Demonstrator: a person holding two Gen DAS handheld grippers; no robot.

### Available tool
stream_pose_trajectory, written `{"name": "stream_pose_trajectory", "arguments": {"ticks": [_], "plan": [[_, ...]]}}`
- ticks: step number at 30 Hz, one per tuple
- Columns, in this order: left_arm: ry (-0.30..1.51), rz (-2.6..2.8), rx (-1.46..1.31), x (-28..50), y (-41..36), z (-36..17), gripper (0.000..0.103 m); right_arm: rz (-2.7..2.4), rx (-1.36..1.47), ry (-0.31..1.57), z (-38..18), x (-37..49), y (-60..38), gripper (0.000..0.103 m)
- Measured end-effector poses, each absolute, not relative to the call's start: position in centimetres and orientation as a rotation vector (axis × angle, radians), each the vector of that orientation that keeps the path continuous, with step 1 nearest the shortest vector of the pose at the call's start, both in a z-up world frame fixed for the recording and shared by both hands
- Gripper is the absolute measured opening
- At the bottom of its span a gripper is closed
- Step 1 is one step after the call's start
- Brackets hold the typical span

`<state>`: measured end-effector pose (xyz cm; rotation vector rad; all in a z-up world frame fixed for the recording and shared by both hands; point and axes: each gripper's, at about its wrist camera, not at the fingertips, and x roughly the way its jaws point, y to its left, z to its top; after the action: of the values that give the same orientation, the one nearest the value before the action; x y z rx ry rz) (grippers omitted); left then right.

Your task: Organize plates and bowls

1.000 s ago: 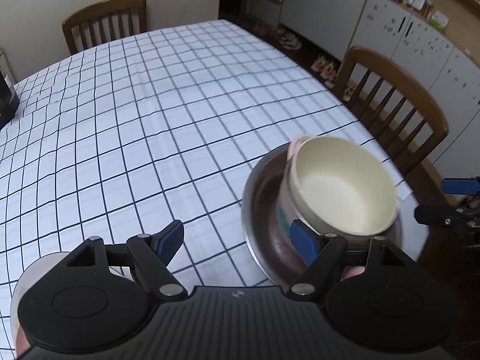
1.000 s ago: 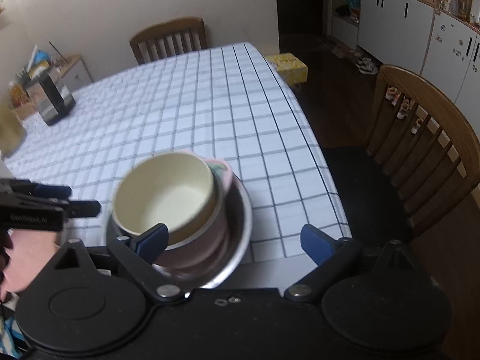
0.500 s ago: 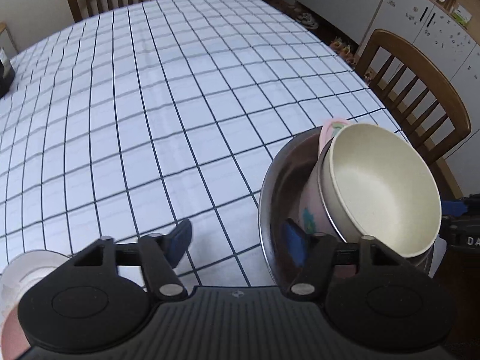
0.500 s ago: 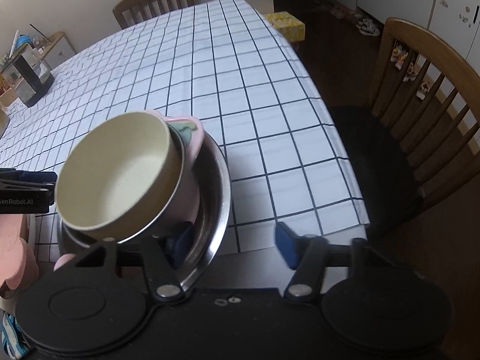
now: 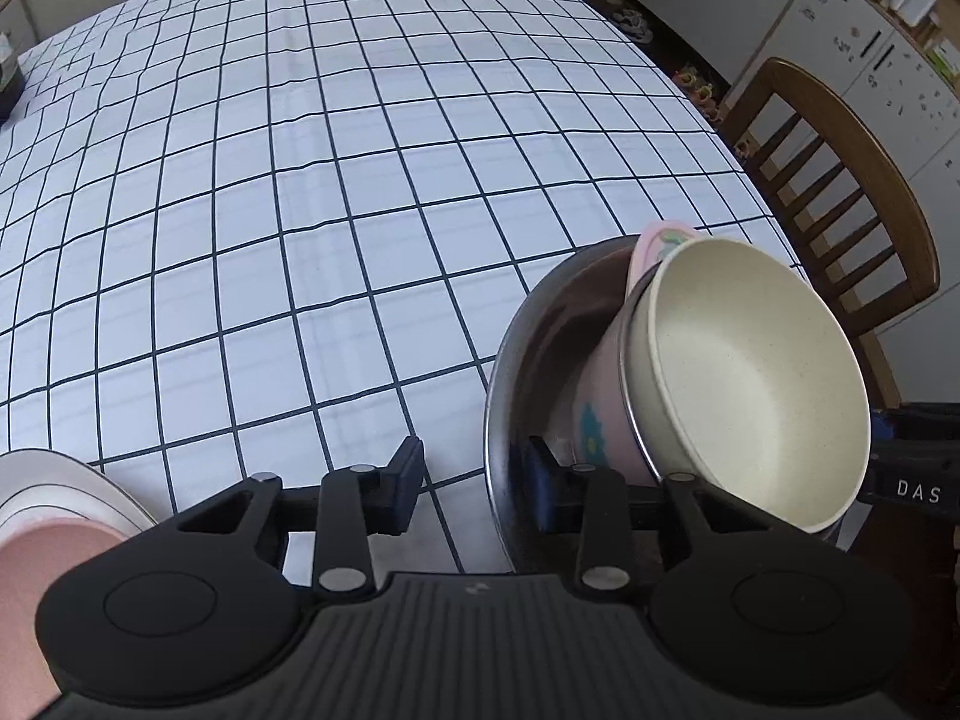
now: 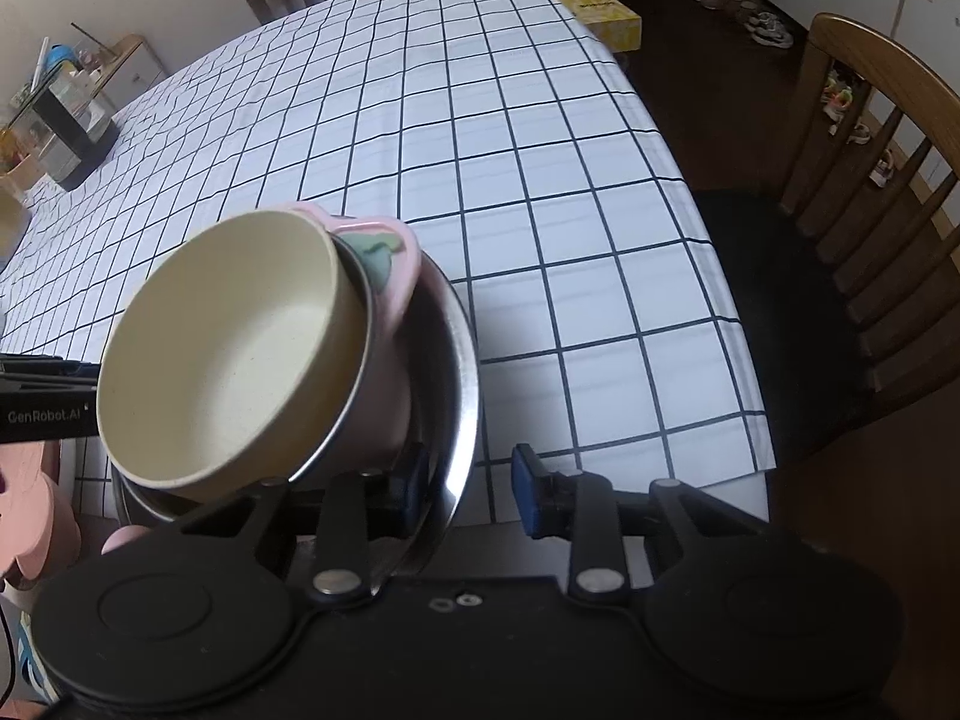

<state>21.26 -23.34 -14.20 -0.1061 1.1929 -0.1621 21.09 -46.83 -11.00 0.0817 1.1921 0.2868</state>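
Note:
A steel bowl (image 5: 540, 324) (image 6: 462, 372) stands at the near edge of the checked table. In it sits a pink bowl (image 5: 600, 384) (image 6: 396, 264), and a cream bowl (image 5: 750, 384) (image 6: 228, 348) rests tilted on top. My left gripper (image 5: 474, 480) straddles the steel bowl's left rim, one finger inside and one outside. Its jaws are closing, and a gap shows on both sides of the rim. My right gripper (image 6: 468, 480) straddles the opposite rim the same way, also closing with its pads off the metal.
A white plate (image 5: 54, 492) with something pink on it lies at the lower left. Pink dishes (image 6: 30, 516) sit left of the stack. A wooden chair (image 6: 870, 138) stands by the table's right side, another at the far end. A black box (image 6: 78, 126) stands far left.
Both grippers came down and closer to the stack. Their jaws narrowed from wide apart to a small gap around the steel bowl's rim on each side.

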Motion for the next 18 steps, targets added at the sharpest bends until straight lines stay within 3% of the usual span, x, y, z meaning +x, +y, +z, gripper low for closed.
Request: {"name": "stream_pose_trajectory", "arguments": {"ticks": [5, 9, 18], "plan": [[1.202, -0.146, -0.129, 21.2, -23.2, -14.1, 0.032, 0.318, 0.081, 1.206, -11.0, 21.5, -46.7, 0.023], [1.202, -0.152, -0.131, 21.0, -24.1, -14.0, 0.014, 0.338, 0.078, 1.213, -11.1, 21.6, -46.4, 0.016], [1.207, -0.107, -0.143, 20.5, -24.7, -14.0, 0.013, 0.336, 0.073, 1.214, -10.9, 21.5, -46.5, 0.015]]}}
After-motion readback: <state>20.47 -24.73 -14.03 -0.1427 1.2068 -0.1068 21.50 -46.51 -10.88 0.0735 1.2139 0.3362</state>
